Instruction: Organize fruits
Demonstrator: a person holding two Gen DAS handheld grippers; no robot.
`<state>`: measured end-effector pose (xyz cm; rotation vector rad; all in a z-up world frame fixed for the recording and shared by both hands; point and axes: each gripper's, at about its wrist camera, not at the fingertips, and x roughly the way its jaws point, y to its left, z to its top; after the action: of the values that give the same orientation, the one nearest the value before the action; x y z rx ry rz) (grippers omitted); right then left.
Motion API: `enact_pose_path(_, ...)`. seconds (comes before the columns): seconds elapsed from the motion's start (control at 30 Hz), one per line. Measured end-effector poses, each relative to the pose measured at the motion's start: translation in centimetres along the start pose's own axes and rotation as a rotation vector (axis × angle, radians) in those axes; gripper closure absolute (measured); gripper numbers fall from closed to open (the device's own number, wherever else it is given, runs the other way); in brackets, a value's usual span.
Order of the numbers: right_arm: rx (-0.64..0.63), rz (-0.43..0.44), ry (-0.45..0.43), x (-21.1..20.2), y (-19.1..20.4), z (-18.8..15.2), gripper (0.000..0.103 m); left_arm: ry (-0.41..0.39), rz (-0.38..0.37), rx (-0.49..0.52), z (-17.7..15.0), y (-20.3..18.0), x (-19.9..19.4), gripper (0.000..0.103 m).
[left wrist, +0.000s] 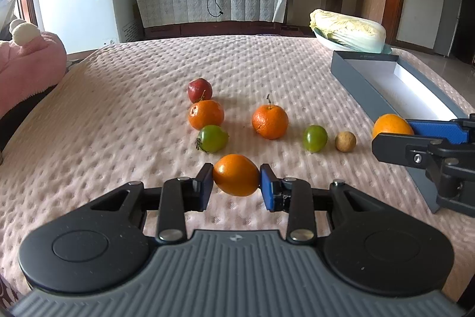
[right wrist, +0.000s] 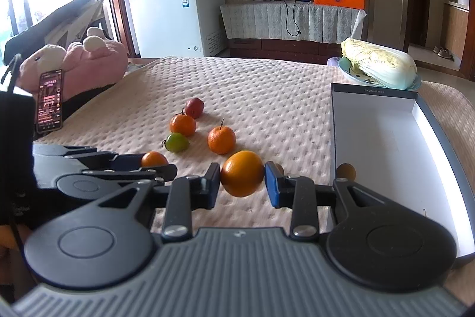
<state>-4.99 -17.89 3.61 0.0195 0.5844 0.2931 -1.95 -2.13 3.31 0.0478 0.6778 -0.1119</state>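
There are two claws, and each one is squeezing one smooth orange fruit. The left claw (left wrist: 236, 179) has its blue pads pressed on both sides of an egg-shaped orange fruit (left wrist: 235, 178), held just above the bumpy pink cover (left wrist: 133, 115). The right claw (right wrist: 242, 178) grips a second, rounder orange fruit (right wrist: 242, 177) the same way.

Six more fruits lie loose on the cover, all past the tips of the left claw. Two are round tangerines with dimpled skin: one tangerine (left wrist: 206, 115) a little to the left, and one stemmed tangerine (left wrist: 270, 121) a little to the right. Two are shiny green fruits: one green fruit (left wrist: 212, 138) just ahead of the left claw, and another green fruit (left wrist: 315, 138) farther right. One dark red fruit (left wrist: 199, 90) sits farthest away, touching the left tangerine. One small tan ball-shaped fruit (left wrist: 345, 141) lies between the right green fruit and the right claw.

One long box (right wrist: 386, 144) with grey walls and a white inside lies to the right of the right claw. Beyond it, one leafy cabbage (right wrist: 380, 66) rests on a plate (right wrist: 346, 70).
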Motion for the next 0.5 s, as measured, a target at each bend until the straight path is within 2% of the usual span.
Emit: enact_pose_path(0.5,0.035,-0.019,-0.023,-1.5,-1.6,0.0,0.068,-0.011,-0.035,0.021,0.6,-2.6,-0.3,0.064)
